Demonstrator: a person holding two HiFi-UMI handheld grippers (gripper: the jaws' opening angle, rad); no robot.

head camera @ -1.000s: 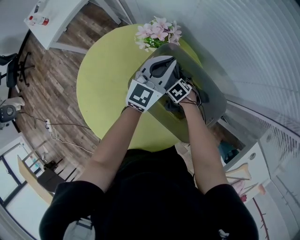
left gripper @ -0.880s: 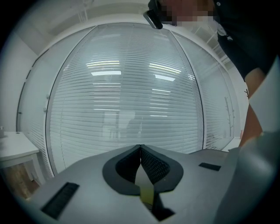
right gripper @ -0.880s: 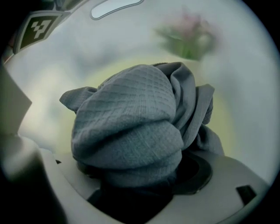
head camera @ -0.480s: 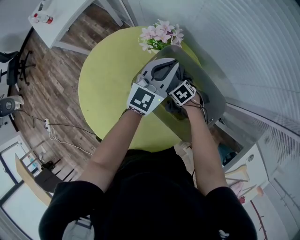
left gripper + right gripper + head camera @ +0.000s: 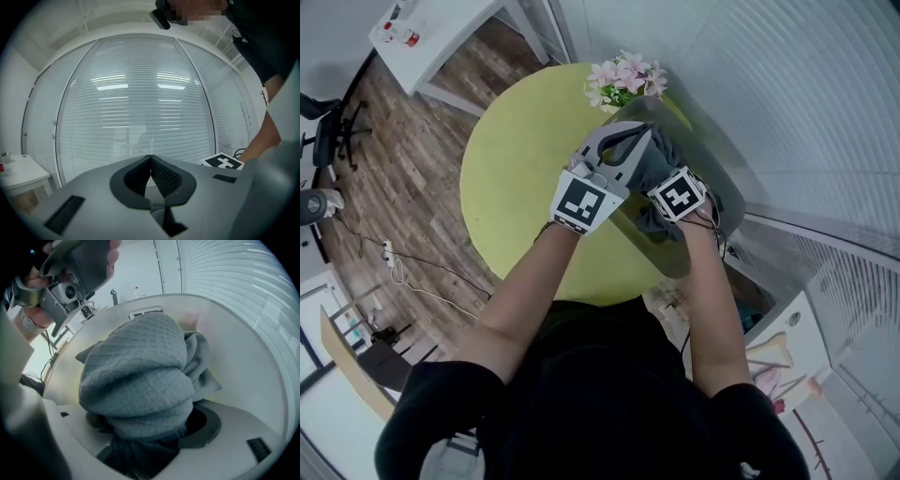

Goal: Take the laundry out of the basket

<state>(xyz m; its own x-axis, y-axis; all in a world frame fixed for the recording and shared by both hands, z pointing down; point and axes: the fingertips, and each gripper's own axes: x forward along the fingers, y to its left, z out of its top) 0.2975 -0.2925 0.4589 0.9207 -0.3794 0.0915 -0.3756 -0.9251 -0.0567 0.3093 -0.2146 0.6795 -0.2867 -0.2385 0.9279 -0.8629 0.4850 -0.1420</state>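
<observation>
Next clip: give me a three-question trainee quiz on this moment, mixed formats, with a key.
1. True or false: the left gripper holds laundry.
2. What is bunched between the right gripper's jaws?
3. The pink flowers stand: A) inside the basket; B) on the yellow table, beside the basket; C) in the left gripper.
Key: 1 false, its jaws are together with nothing between them. 2 grey quilted cloth. 3 B.
</observation>
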